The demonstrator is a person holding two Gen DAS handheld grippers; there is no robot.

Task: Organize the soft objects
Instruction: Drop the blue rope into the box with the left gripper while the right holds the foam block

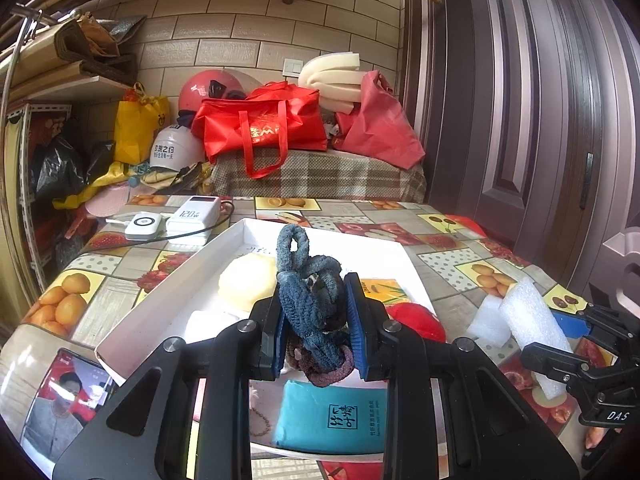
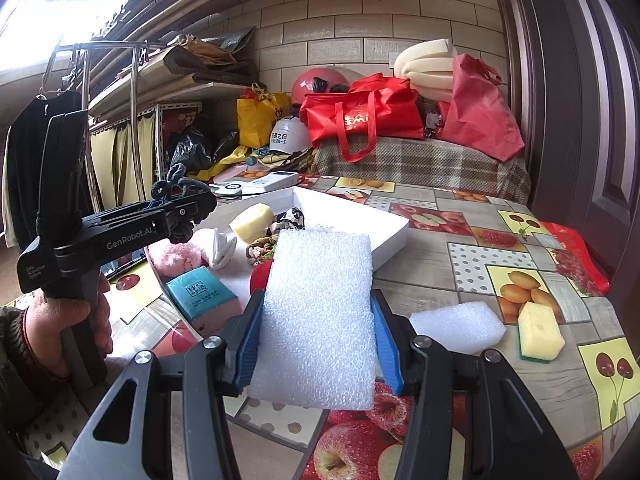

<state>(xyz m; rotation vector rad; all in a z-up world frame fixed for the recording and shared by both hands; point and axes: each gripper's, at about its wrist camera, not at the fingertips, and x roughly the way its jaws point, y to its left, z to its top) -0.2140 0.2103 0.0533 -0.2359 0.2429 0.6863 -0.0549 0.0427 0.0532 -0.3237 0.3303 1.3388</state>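
Fruit-patterned oilcloth covers the worktop [image 2: 460, 240], where a white tray [image 1: 160, 300] sits. Left claw [image 1: 316, 316] grips a bundle of hair ties [image 1: 310, 280] above the tray; right claw [image 2: 318, 336] clamps a white foam pad [image 2: 320, 312] beside it. Each should be lowered into a bare patch before letting go, gently, without crushing the foam.

Two foam sheets [image 2: 316, 316], two helmets [image 1: 210, 90], one tissue pack [image 1: 332, 416], one tray [image 1: 132, 320].

white tray [image 2: 394, 236] half crowded, far corner free
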